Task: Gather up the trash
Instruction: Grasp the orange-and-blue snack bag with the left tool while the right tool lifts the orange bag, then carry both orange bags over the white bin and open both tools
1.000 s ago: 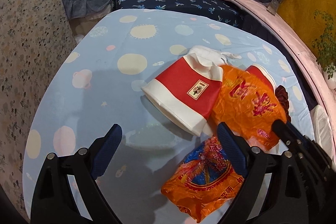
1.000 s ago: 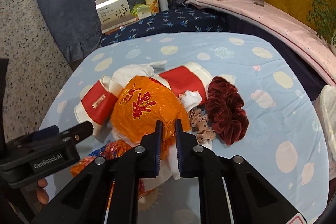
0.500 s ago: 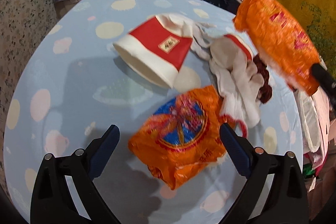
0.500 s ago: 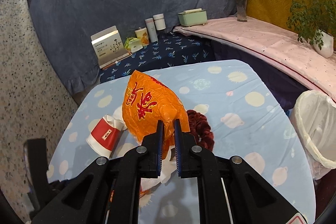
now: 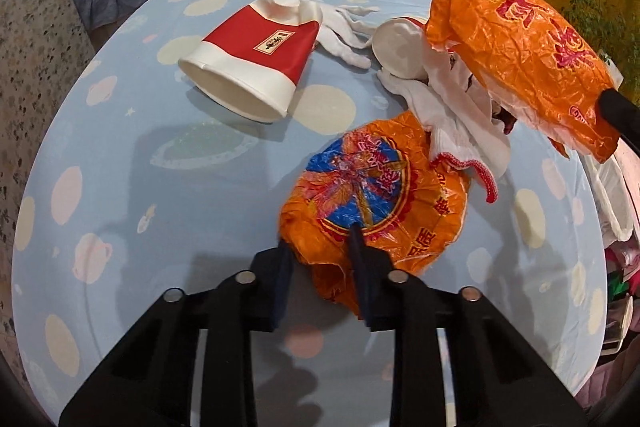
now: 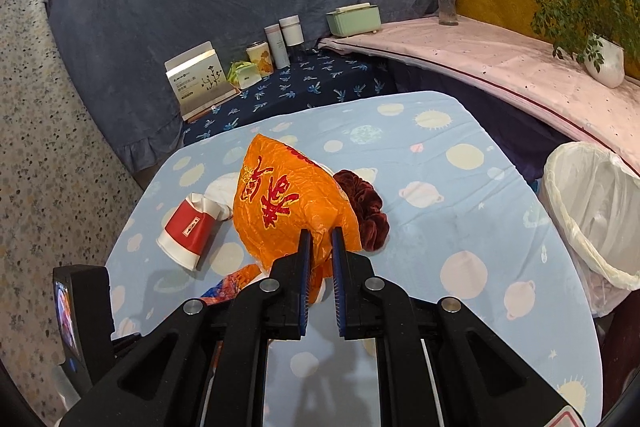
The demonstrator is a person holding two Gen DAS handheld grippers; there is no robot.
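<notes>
Two orange wrappers: right tongs (image 6: 320,247) clamp one wrapper (image 6: 288,203), lifted above the surface (image 6: 460,219); left tongs (image 5: 320,259) close on the blue-printed wrapper (image 5: 372,203) lying near a paper cup (image 5: 248,67)

Bench (image 5: 100,187) with blue spotted cloth. On it: red-and-white paper cup (image 5: 248,67) on its side, second cup (image 5: 396,45) beside white gloves (image 5: 456,115), dark red scrunchie (image 6: 362,203), crumpled orange-blue wrapper (image 5: 380,203) touching the gloves. Lower shelf (image 6: 304,83) behind carries box (image 6: 198,79), jars (image 6: 284,41).
</notes>
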